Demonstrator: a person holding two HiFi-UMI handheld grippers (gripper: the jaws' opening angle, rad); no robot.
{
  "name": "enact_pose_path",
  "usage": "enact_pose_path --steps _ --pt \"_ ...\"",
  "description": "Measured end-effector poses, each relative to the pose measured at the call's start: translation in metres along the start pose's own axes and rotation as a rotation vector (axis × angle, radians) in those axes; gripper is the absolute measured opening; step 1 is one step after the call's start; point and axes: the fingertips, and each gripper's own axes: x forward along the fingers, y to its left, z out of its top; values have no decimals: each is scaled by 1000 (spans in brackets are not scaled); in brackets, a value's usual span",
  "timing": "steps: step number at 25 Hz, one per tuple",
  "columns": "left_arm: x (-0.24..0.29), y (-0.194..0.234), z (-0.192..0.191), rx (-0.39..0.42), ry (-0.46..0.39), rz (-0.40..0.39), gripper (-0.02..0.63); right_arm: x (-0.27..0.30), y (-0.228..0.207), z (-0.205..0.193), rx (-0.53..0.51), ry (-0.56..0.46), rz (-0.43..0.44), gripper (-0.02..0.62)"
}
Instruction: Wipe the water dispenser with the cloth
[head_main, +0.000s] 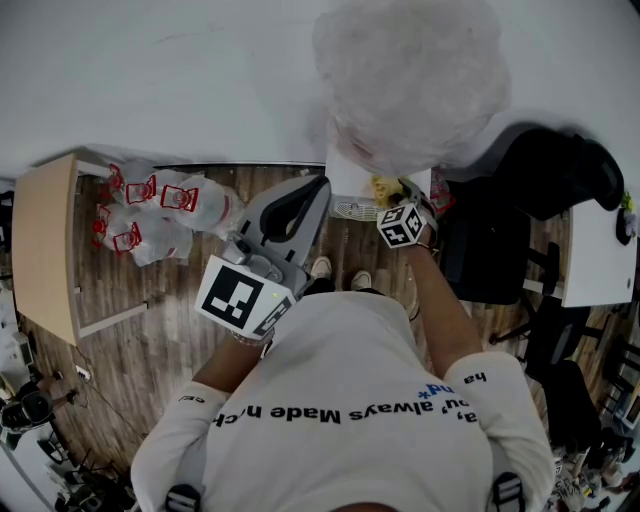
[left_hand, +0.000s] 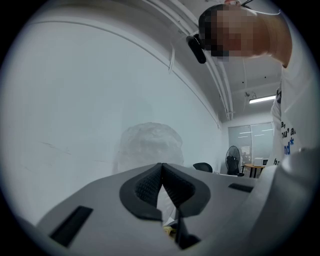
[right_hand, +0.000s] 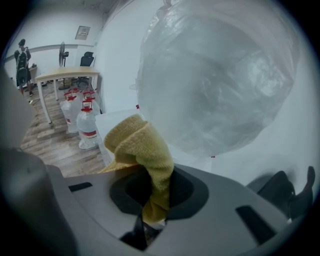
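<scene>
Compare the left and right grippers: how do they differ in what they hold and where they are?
The left gripper has its jaws together with nothing between them; the right gripper has its jaws clamped on the yellow cloth. The right gripper is close to the plastic-wrapped bottle, which fills its view; the left gripper sees that bottle farther off. Both point toward it.

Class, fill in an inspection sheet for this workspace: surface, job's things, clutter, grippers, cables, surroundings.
Surface: wooden floor.
Job's things: yellow cloth in the right gripper; water dispenser against the wall, its bottle under a plastic cover.
Clutter: water jugs on the floor by a wooden table.
Grippers: left gripper shut, empty; right gripper shut on the cloth.
Cables: nothing seen.
Surroundings: white wall, black office chairs.
</scene>
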Motion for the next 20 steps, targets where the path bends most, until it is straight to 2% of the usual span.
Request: enact_pose_path --steps 20 --pt "3 -2 5 -5 -13 -3 18 -13 10 -9 12 7 17 52"
